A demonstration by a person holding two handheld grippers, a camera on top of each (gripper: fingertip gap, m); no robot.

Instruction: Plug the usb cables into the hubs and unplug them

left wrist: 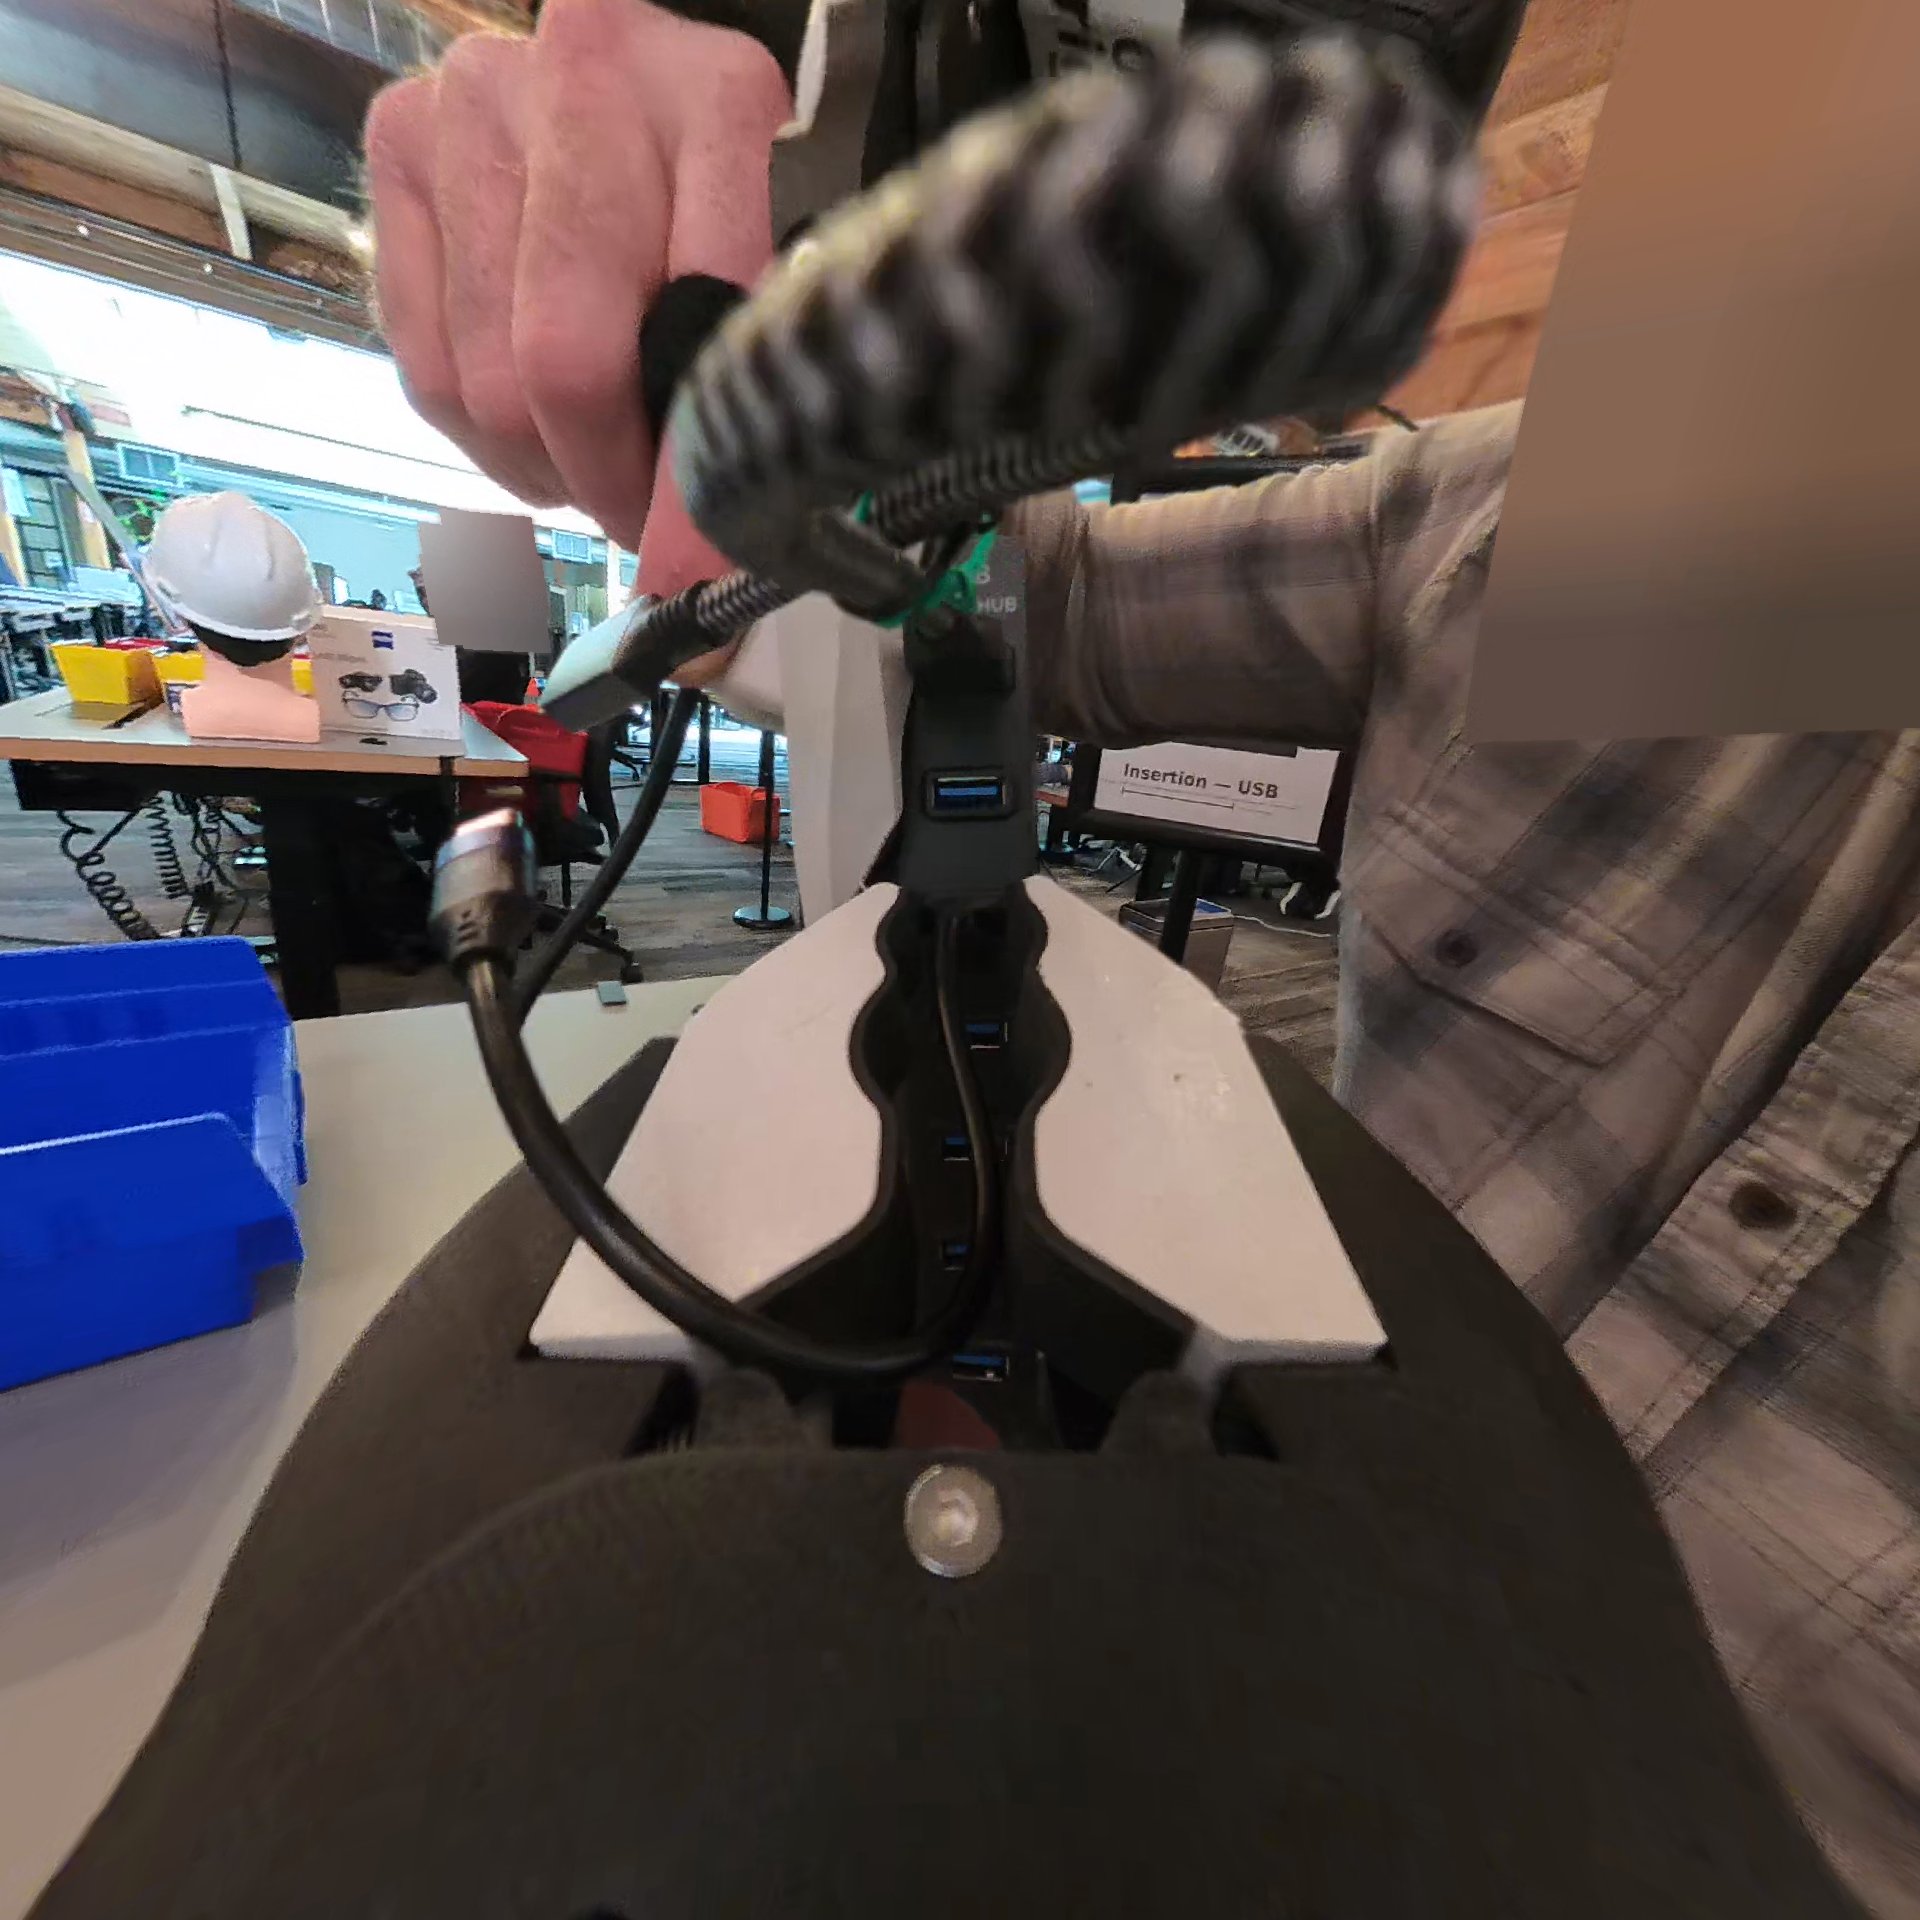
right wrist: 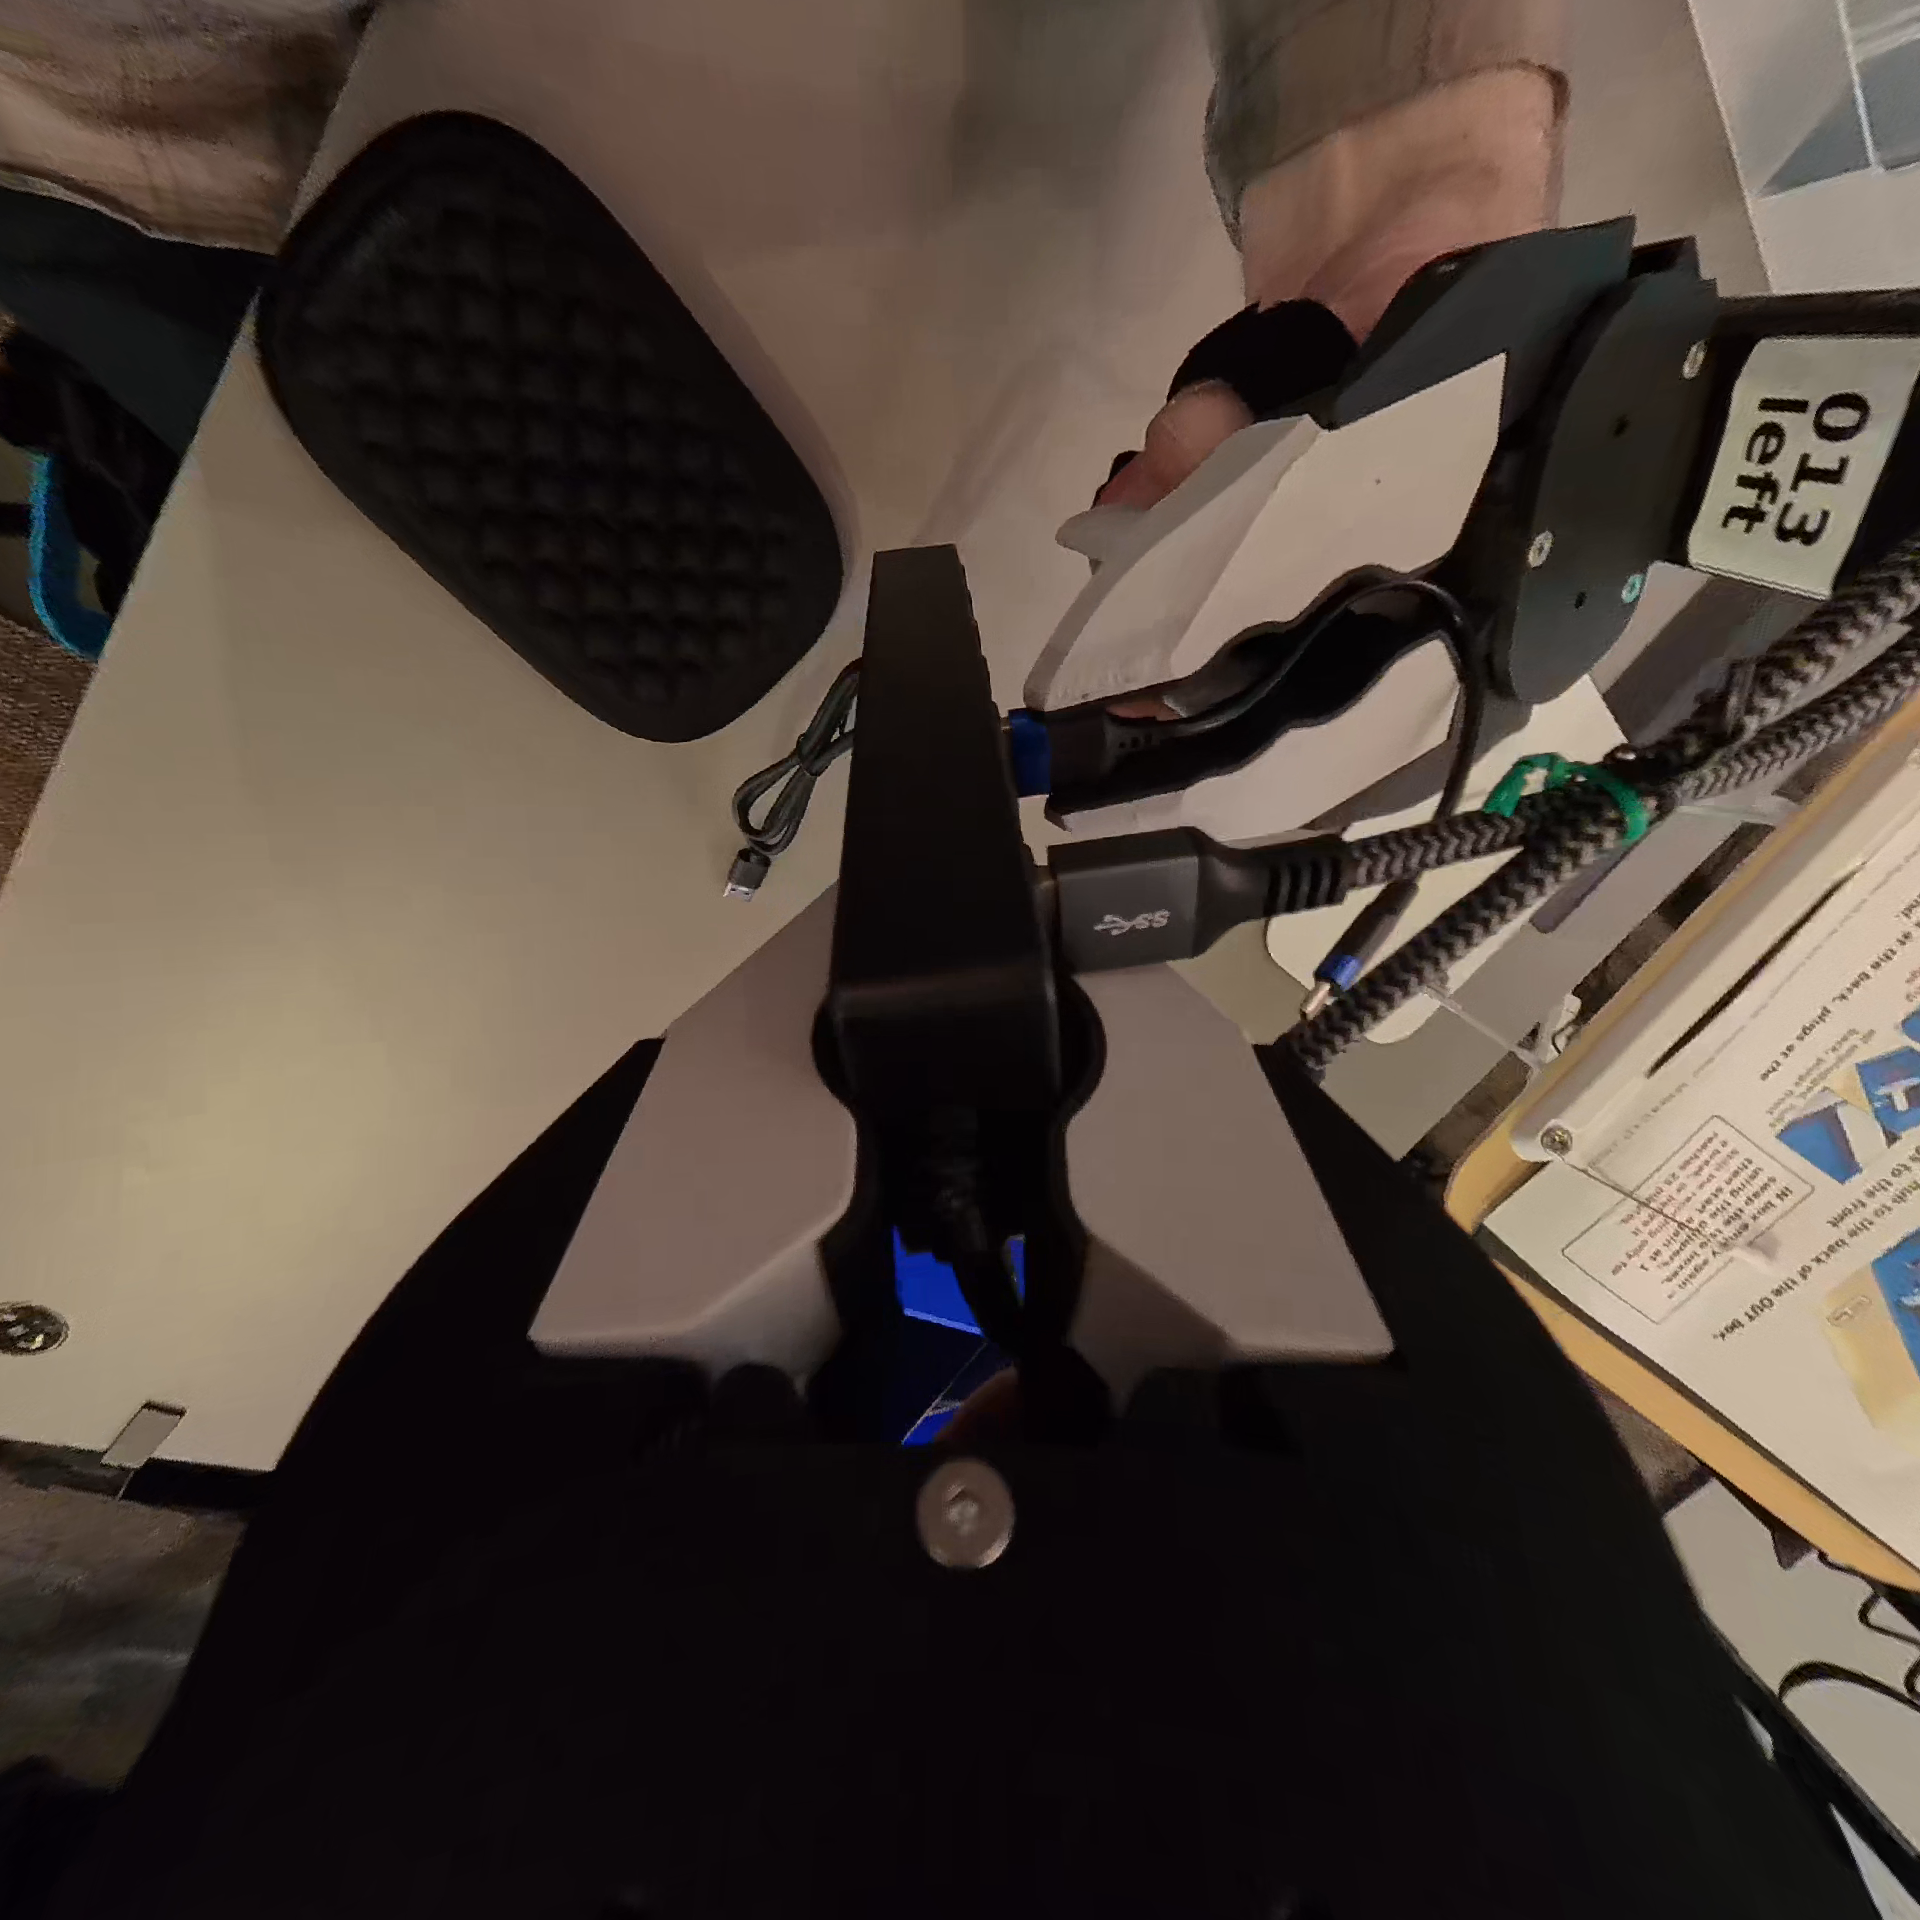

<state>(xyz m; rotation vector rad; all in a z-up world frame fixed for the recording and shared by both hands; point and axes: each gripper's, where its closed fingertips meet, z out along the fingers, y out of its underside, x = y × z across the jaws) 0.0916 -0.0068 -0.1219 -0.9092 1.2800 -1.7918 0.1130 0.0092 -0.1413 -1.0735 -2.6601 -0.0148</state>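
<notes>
My right gripper is shut on the end of a long black USB hub and holds it above the white table. A grey plug on a braided cable sits in the hub's side. My left gripper comes in from the right, shut on a black plug whose blue tip meets the hub's side just above the grey plug. In the left wrist view my left gripper faces the hub, with one blue port showing. The plug's thin black cable loops left to a loose grey connector.
A black textured case and a small grey cable lie on the table. An instruction board stands at the right. Blue bins sit at the left. A person's plaid-sleeved arm and the coiled braided cable are close above. The grippers are tip to tip, or close to it.
</notes>
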